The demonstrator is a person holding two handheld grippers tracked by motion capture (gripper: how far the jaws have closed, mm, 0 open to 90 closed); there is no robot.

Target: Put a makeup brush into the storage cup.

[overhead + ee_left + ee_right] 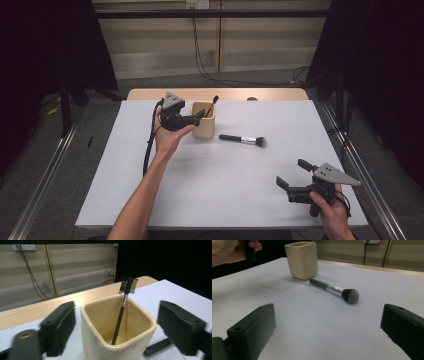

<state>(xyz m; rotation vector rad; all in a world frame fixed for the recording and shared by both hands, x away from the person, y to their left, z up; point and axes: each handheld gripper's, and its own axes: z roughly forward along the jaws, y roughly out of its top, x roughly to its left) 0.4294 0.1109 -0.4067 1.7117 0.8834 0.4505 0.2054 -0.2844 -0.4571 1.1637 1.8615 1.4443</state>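
Fingers of our left gripper (201,115) stand wide beside the cream square ceramic cup (203,120), gripping nothing. Its view shows the thin black brow brush (121,312) leaning inside that cup; bumping could tip it. Our right gripper (329,340), open and empty, faces the black-handled powder brush (334,289) lying just beside the cup.

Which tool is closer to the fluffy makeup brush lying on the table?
The left tool. It hovers open at the cream ceramic cup, just left of the black-handled fluffy makeup brush. The right tool sits open farther away, near the white table's front right corner.
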